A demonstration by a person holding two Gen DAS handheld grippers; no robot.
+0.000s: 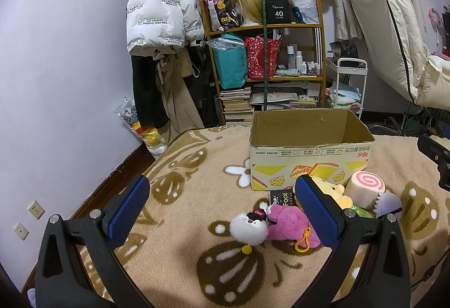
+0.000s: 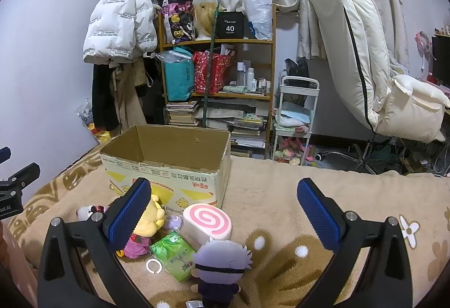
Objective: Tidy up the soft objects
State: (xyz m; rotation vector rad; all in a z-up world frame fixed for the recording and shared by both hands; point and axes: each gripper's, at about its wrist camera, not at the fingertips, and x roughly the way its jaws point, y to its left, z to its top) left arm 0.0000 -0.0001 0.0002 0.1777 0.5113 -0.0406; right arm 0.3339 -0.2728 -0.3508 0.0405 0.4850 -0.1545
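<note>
An open cardboard box stands on the patterned blanket; it also shows in the right wrist view. In front of it lie soft toys: a white fluffy toy, a pink plush, a yellow plush, a pink swirl roll cushion and a grey-haired doll. A green packet lies among them. My left gripper is open and empty above the white toy. My right gripper is open and empty above the swirl roll and doll.
A cluttered wooden shelf with bags and books stands behind the bed. Coats hang at the left wall. A white trolley and a cream reclined chair stand at the right. The other gripper's body shows at the right edge.
</note>
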